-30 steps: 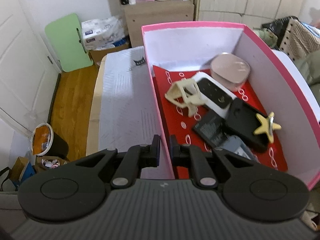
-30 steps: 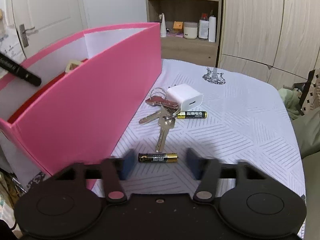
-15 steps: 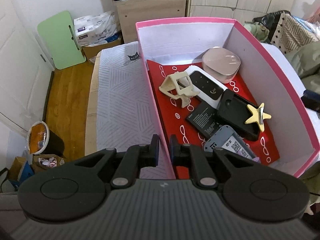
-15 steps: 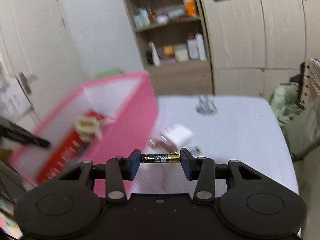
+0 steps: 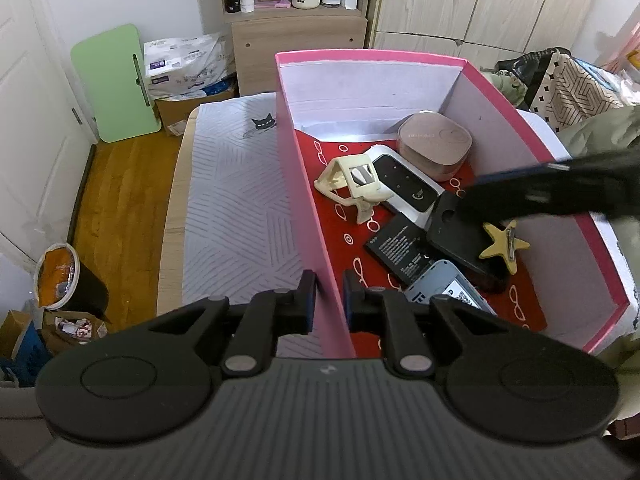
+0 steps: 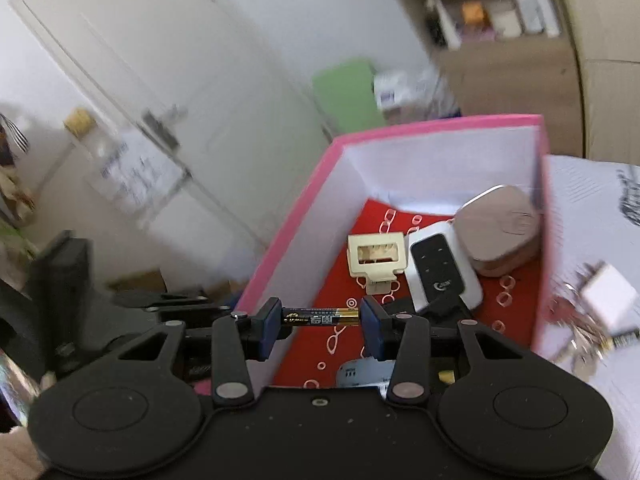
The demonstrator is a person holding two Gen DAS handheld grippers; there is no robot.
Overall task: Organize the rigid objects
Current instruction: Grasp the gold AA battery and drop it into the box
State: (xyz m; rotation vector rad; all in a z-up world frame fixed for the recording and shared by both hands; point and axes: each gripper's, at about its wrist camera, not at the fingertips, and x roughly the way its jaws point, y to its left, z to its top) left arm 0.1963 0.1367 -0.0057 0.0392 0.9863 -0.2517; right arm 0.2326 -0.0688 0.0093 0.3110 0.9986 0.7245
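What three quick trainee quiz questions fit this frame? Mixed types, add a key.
1. True or false: the right tongs hold the battery by its two ends, over the pink box.
2. Multiple choice: the left tongs are closed on A) the yellow star clip B) the side wall of the pink box C) the white remote.
3. Fill in: the white charger and keys lie ____ the box, on the table.

Key: 1 true; 2 B; 3 outside.
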